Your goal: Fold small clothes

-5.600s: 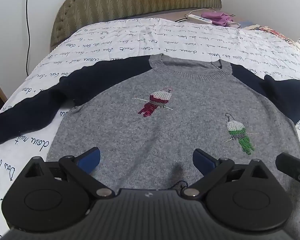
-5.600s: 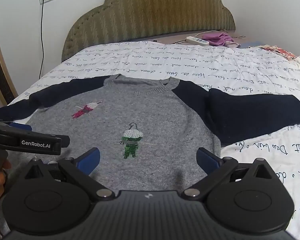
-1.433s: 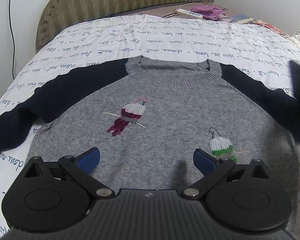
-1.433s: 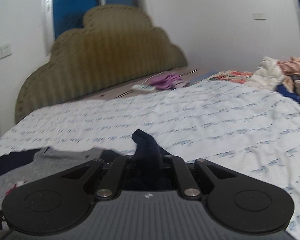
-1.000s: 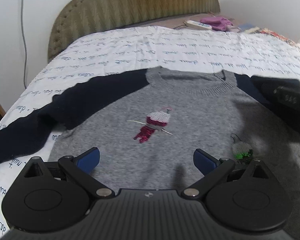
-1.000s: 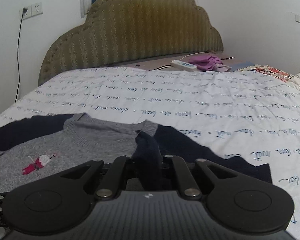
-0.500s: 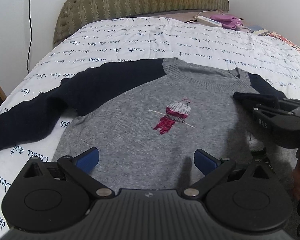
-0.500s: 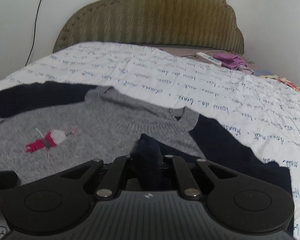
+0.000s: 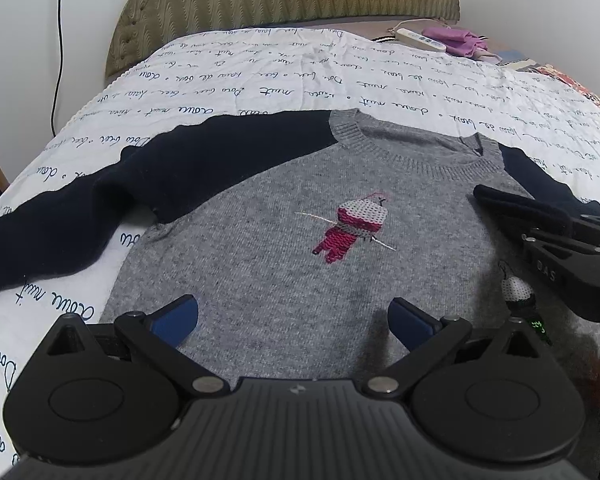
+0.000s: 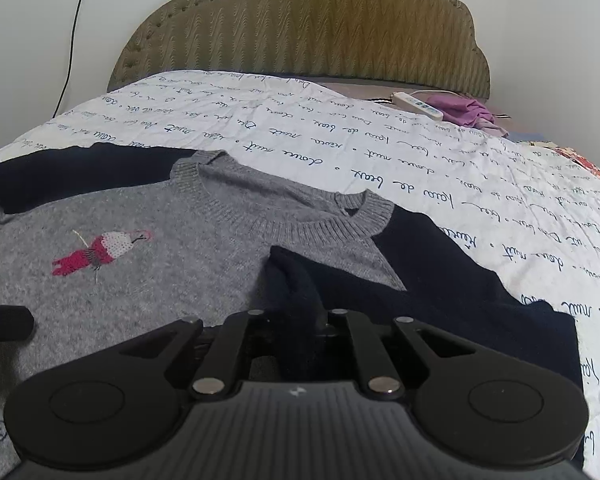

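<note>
A grey knit sweater point(image 9: 284, 248) with navy sleeves and embroidered birds lies flat, front up, on the bed. Its left navy sleeve point(image 9: 100, 200) stretches out to the left. My left gripper point(image 9: 294, 320) is open and empty, hovering over the sweater's lower hem. My right gripper point(image 10: 296, 320) is shut on the cuff of the right navy sleeve point(image 10: 296, 280) and holds it folded in over the grey chest, below the collar point(image 10: 300, 216). The right gripper also shows at the right edge of the left wrist view point(image 9: 556, 240).
The bed has a white quilt point(image 9: 300, 76) with blue script and an olive padded headboard point(image 10: 300, 28). A white power strip point(image 10: 418, 105) and purple cloth point(image 10: 464, 110) lie near the headboard at the right. A black cable point(image 9: 58, 40) hangs on the left wall.
My right gripper, earlier open, took the right sleeve's cuff and has carried it left and down over the sweater's chest. My left gripper has stayed open over the hem.
</note>
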`<state>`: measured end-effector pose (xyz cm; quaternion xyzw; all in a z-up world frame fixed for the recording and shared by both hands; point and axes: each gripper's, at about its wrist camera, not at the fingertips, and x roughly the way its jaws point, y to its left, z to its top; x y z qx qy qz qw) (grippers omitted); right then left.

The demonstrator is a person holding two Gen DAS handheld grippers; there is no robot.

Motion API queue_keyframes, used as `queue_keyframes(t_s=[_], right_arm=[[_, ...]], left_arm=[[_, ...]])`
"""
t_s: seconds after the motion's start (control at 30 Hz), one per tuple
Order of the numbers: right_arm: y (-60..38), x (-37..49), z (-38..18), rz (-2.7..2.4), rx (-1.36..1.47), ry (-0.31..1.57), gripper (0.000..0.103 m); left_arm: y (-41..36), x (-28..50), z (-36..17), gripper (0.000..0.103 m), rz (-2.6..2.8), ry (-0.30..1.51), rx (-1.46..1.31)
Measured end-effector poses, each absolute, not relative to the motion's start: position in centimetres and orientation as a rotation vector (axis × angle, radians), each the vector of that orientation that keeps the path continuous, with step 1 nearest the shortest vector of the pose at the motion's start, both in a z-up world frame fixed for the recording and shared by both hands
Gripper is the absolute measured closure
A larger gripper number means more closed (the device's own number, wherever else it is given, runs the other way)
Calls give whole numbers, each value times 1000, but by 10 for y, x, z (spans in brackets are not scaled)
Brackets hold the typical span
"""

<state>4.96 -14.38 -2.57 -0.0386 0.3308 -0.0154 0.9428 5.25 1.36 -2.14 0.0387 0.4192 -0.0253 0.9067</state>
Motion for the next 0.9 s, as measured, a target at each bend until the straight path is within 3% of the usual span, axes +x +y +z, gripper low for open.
queue_keyframes(t_s=[0.17,0.9], right_arm=[[-145,45,-25,-21,-74,678,85],[-111,41,32,28,-127,513,91]], left_arm=[[15,52,-21,0,-52,867,73],[32,52,-21,0,-27,863,53]])
